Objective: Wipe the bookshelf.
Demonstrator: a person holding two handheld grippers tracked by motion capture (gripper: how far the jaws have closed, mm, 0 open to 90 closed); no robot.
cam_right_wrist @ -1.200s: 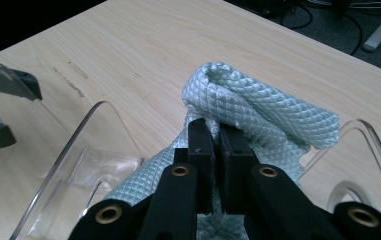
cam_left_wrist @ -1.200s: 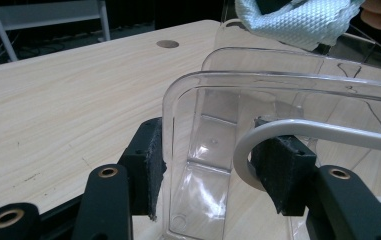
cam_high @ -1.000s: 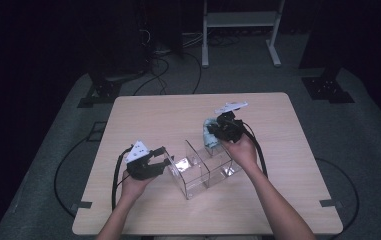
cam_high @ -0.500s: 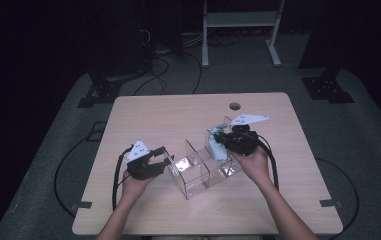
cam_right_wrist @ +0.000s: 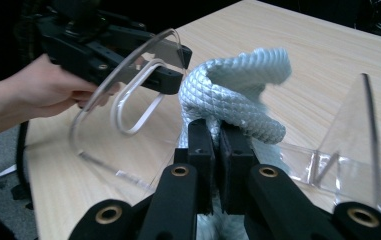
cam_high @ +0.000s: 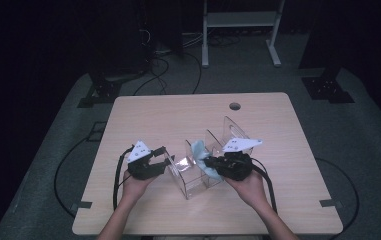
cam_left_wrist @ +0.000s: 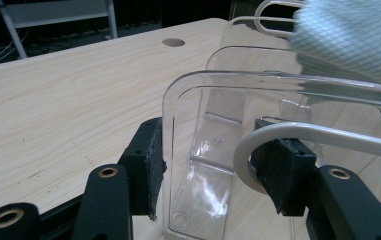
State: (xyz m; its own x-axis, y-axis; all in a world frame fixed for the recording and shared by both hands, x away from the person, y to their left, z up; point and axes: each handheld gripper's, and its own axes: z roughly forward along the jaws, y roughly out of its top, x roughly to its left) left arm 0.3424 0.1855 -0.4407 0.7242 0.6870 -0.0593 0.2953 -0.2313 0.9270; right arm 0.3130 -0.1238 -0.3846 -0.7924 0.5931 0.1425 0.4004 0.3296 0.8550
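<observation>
Low in the high view, the left gripper (cam_high: 164, 159) clamps the end wall of a clear plastic rack (cam_high: 190, 182) at the frame's centre. Just right of it, the right gripper (cam_high: 209, 164) pinches a pale blue cloth (cam_high: 198, 150) above the rack's middle slot. Beyond lies the bare wooden table (cam_high: 178, 115).

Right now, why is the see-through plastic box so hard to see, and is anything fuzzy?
High view: dark room, and the clear plastic divider rack shows mostly as glints. Left gripper view: light shines white off the rack's floor, and the pale blue quilted cloth is soft and out of focus. Right gripper view: the cloth's top edge is smeared.
</observation>
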